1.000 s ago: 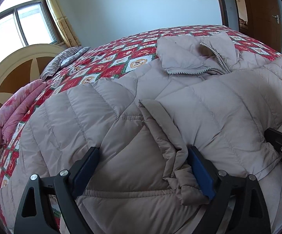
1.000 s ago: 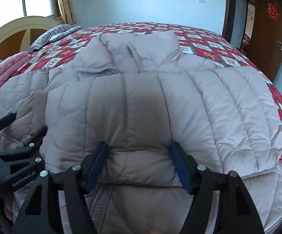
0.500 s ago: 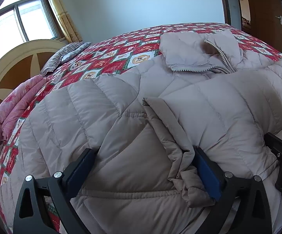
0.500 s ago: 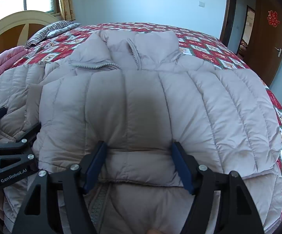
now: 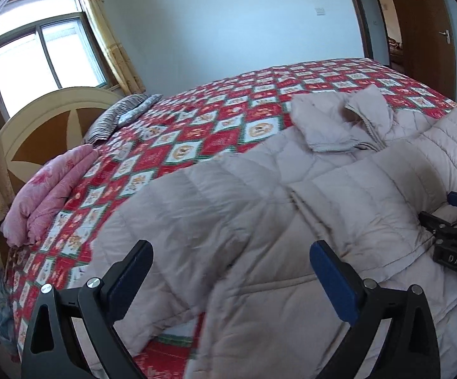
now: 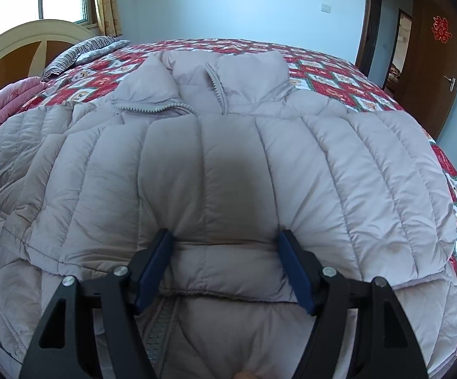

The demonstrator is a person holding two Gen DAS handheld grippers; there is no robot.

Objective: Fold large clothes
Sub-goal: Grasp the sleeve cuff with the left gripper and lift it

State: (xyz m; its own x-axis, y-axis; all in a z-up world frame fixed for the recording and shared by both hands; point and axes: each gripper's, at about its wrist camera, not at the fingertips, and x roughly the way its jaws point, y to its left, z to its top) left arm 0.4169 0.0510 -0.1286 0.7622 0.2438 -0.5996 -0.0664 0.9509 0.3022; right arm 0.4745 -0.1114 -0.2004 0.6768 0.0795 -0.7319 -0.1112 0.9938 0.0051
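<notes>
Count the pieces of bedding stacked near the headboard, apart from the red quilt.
2. A folded pink blanket lies at the bed's left edge by the headboard; a striped pillow lies beyond it, nearer the window. More may be hidden behind the beige puffer jacket.

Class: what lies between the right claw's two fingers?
A puffy fold of the beige down jacket, pinched by the right claw, in the right wrist view.

Beige quilted coat (image 6: 228, 164); red-checked, seemingly animal-print bedspread (image 5: 197, 132); pink blanket (image 5: 48, 189)
</notes>
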